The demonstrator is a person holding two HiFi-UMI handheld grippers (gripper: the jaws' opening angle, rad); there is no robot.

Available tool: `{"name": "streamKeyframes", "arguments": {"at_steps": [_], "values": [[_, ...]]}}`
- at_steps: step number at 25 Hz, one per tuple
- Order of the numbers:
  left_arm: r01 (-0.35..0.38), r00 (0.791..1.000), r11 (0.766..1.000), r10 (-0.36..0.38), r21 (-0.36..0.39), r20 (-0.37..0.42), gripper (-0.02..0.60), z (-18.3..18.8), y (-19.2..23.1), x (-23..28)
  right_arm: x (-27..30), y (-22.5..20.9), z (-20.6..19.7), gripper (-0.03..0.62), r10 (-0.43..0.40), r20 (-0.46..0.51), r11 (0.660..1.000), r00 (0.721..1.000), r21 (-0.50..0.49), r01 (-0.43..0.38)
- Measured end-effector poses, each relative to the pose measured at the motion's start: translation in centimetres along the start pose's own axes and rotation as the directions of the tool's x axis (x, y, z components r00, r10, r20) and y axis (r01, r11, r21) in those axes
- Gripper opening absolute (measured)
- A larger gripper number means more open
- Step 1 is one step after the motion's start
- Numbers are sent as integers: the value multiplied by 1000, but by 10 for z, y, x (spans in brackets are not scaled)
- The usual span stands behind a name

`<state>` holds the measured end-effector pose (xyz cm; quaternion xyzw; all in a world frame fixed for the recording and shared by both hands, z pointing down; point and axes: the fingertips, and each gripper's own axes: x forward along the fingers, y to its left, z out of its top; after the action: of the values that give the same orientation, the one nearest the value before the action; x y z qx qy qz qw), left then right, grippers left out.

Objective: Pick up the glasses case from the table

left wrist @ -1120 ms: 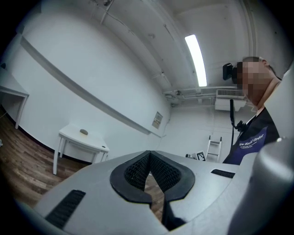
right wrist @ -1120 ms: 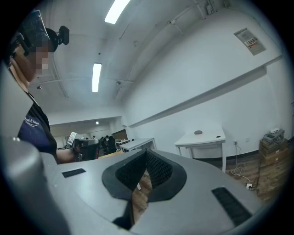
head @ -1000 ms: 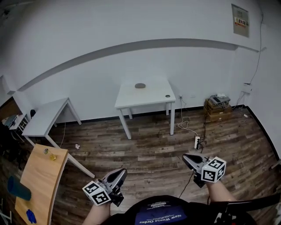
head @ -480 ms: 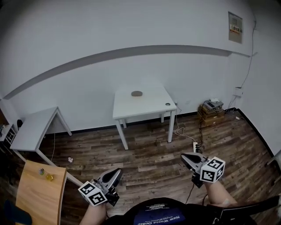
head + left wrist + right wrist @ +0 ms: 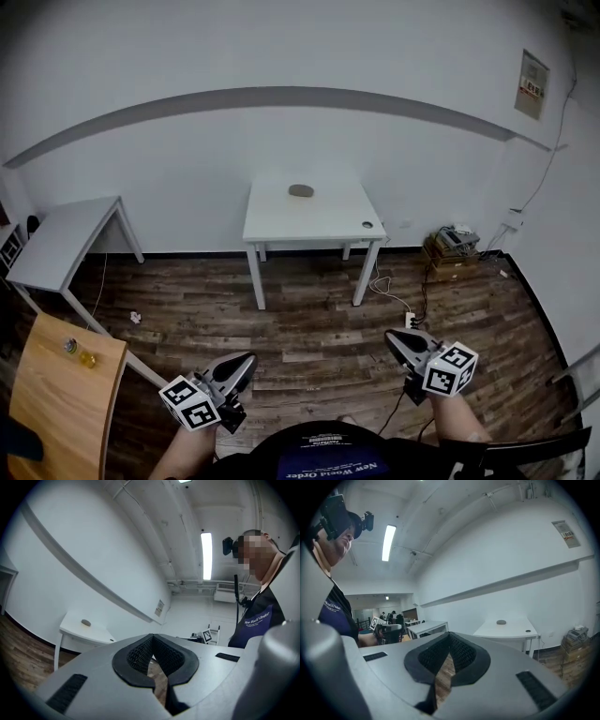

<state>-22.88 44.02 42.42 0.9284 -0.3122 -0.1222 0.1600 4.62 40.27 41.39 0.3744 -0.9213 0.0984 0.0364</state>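
Both the left gripper point(image 5: 242, 362) and the right gripper point(image 5: 397, 339) have jaws closed on nothing (the pickup is all still to do), well apart from the glasses case point(image 5: 301, 190), a small grey blur lying toward the back of the white worktop point(image 5: 319, 220).
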Motion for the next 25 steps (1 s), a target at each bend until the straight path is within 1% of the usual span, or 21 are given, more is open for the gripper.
{"name": "streamKeyframes", "arguments": {"at_steps": [3,6,9,13,16,20,25], "values": [[-28,1000,999,28,19,-2,2,-4,8,14,18,-20,-1,0,46,7,999,999,0,-46],[-67,998,996,67,57,7,2,0,13,37,34,-52,2,0,93,18,996,995,-2,-93],[-115,993,991,114,71,20,2,12,13,69,45,-93,23,0,131,29,991,991,-2,-131],[-163,986,982,161,92,34,2,18,15,122,46,-147,48,0,183,49,983,982,-30,-182],[-169,985,982,164,90,58,2,16,13,171,42,-194,47,0,198,47,980,979,-25,-197],[-183,983,980,182,80,22,2,1,14,222,38,-249,43,0,197,43,980,979,2,-197],[-175,984,981,175,87,9,2,2,26,271,50,-294,44,0,208,49,978,977,20,-209]]}}
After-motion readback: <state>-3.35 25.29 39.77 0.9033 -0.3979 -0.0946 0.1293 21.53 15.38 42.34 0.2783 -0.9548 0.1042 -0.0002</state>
